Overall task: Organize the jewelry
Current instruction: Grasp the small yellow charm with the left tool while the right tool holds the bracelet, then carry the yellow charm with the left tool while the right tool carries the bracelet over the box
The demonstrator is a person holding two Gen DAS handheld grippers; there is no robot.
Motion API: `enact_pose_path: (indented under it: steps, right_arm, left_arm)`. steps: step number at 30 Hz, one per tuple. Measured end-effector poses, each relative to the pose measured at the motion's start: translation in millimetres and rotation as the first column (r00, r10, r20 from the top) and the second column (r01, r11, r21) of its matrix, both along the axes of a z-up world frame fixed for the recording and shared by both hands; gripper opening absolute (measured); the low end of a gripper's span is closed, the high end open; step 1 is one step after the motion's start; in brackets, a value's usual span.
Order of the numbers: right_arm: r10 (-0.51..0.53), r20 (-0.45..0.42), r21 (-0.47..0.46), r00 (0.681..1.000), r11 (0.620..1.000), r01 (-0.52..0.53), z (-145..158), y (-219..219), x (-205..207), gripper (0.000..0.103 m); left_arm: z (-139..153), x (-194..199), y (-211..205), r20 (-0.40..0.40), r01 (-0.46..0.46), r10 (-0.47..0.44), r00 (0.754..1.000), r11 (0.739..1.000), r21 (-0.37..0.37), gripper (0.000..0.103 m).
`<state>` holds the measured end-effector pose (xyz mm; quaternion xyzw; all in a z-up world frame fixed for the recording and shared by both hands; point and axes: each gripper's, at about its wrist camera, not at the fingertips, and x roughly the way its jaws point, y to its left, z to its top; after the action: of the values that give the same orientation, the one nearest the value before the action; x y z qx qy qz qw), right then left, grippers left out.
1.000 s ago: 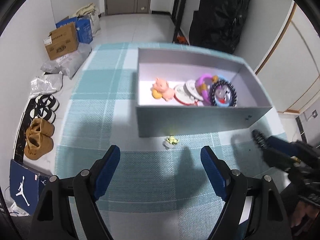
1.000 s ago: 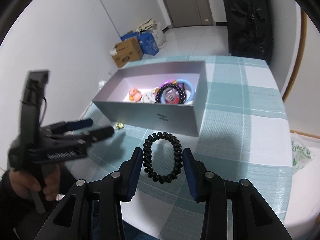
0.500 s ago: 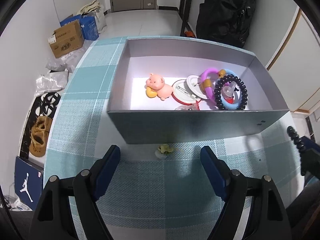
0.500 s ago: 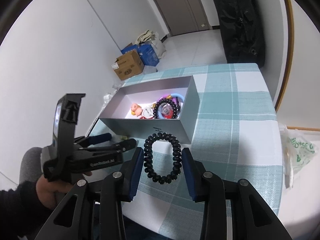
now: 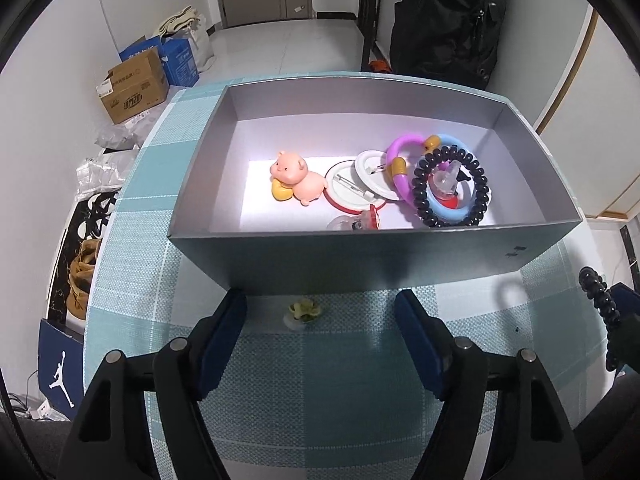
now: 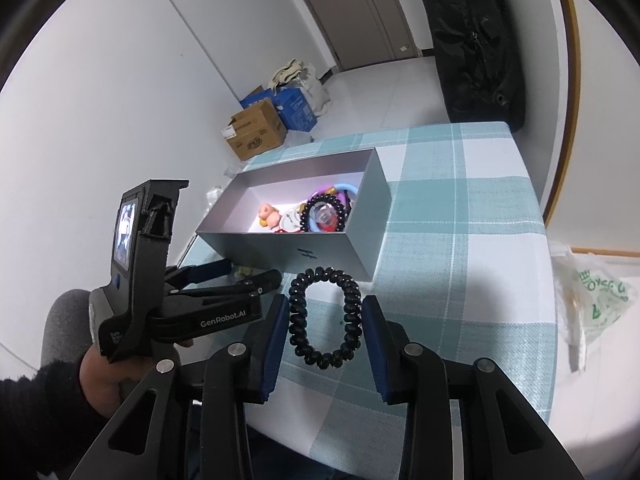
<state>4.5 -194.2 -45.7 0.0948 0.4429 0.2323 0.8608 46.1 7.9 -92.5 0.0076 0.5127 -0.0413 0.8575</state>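
Observation:
A grey open box (image 5: 360,258) (image 6: 280,246) stands on the checked tablecloth. It holds a pink pig figure (image 5: 296,178), round white badges (image 5: 360,180), a purple ring, a blue ring and a black beaded bracelet (image 5: 450,186). A small yellow-green trinket (image 5: 305,309) lies on the cloth just in front of the box. My left gripper (image 5: 320,330) (image 6: 250,274) is open, its fingers either side of the trinket. My right gripper (image 6: 325,330) is shut on a black spiral hair tie (image 6: 325,320), held above the cloth; the tie also shows in the left wrist view (image 5: 600,296).
The table edge (image 5: 100,280) drops to a floor with shoes, cardboard boxes (image 5: 134,90) and bags at the left. A black bag (image 5: 448,20) stands behind the table. A plastic bag (image 6: 592,292) lies off the table's right side.
My left gripper has moved forward toward the box, and its fingers now flank the trinket. My right gripper has lifted and pulled back, still holding the hair tie.

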Motion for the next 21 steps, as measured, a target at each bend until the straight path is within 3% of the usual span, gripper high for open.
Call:
enact_pose_path:
  steps: [8, 15, 18, 21]
  right_arm:
    - [0.016, 0.0, -0.012, 1.0, 1.0, -0.016, -2, 5, -1, 0.036]
    - [0.017, -0.004, -0.031, 1.0, 0.999, -0.017, -5, 7, -1, 0.036]
    - [0.016, -0.001, -0.031, 1.0, 0.999, -0.016, -4, 9, -1, 0.036]
    - [0.021, 0.002, -0.045, 1.0, 0.999, -0.021, -5, 13, -1, 0.036]
  left_arm:
    - [4, -3, -5, -0.009, 0.014, -0.014, 1.0, 1.0, -0.001, 0.055]
    - [7, -4, -6, -0.017, 0.026, -0.026, 1.0, 1.0, -0.006, 0.027]
    - [8, -5, -5, -0.019, 0.036, -0.036, 0.999, 0.999, -0.018, 0.009]
    - [8, -3, -1, -0.026, 0.04, -0.041, 0.999, 0.999, -0.036, 0.009]
